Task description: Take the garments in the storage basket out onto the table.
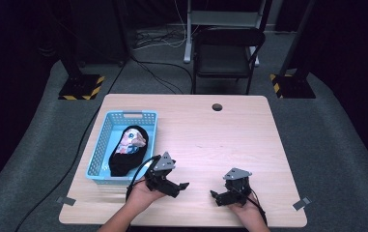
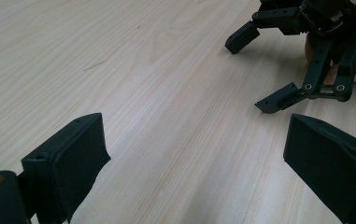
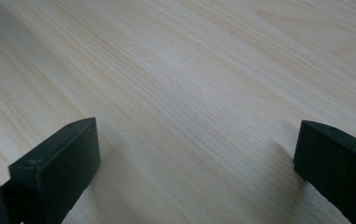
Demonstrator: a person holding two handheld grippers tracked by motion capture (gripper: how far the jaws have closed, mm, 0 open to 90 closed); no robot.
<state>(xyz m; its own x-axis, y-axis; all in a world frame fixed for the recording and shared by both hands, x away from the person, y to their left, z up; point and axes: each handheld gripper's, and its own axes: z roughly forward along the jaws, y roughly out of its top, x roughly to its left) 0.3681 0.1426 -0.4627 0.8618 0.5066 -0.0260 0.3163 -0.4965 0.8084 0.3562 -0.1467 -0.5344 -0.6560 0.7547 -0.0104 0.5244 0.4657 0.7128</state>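
Observation:
A light-blue plastic basket [image 1: 132, 114] stands on the left side of the wooden table [image 1: 210, 135]. In it lies a black garment [image 1: 123, 163] with a pink and white printed patch [image 1: 134, 139]. My left gripper [image 1: 180, 188] rests near the table's front edge, just right of the basket, open and holding nothing. In the left gripper view its jaws [image 2: 194, 158] stand wide apart over bare wood. My right gripper [image 1: 215, 197] sits a little to the right, facing the left one, and is also open [image 3: 194, 154]. The left gripper view shows the right gripper [image 2: 267, 70] spread open, tips on the wood.
A black folding chair [image 1: 222, 58] stands behind the table's far edge. A round cable hole [image 1: 217, 107] is near that edge. Grey tape tabs [image 1: 301, 203] mark the front corners. Cables run over the grey floor at the left.

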